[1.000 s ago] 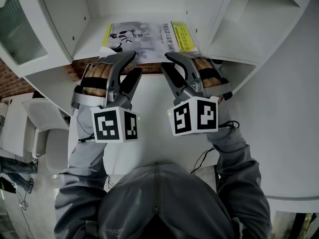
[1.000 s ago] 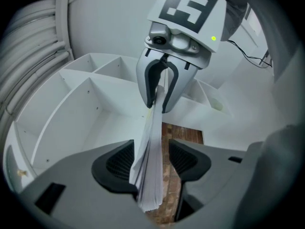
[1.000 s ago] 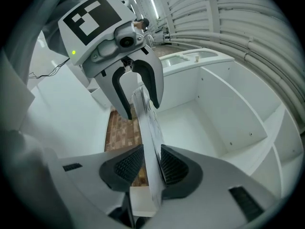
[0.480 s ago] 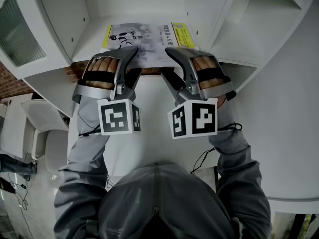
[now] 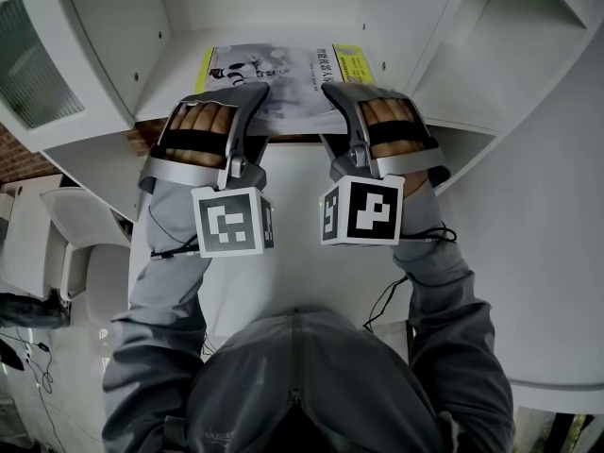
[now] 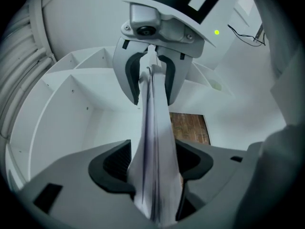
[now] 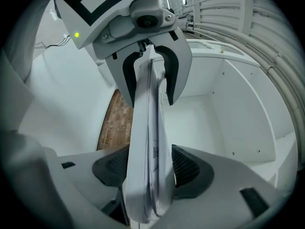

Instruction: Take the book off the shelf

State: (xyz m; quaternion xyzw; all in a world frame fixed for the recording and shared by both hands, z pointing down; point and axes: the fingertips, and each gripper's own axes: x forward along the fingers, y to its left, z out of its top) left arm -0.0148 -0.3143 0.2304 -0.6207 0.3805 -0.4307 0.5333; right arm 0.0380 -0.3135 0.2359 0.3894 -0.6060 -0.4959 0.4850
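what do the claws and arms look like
Both the left claw and right claw are silver-grey metal with curved jaws and black ribbed pads. A black strap crosses each hand. Each carries a white cube printed with black square markers and a small green light. Thin black cables trail off. The person wears grey sleeves and a grey hood.

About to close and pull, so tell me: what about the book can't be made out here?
Views from left gripper and right gripper: book seen edge-on and blurred close-up; cover hidden. Both grippers' jaws have just been opening, book between them.
Head view: book's near edge hidden under both grippers; cover print too small to read; lower jaw tips hidden too.
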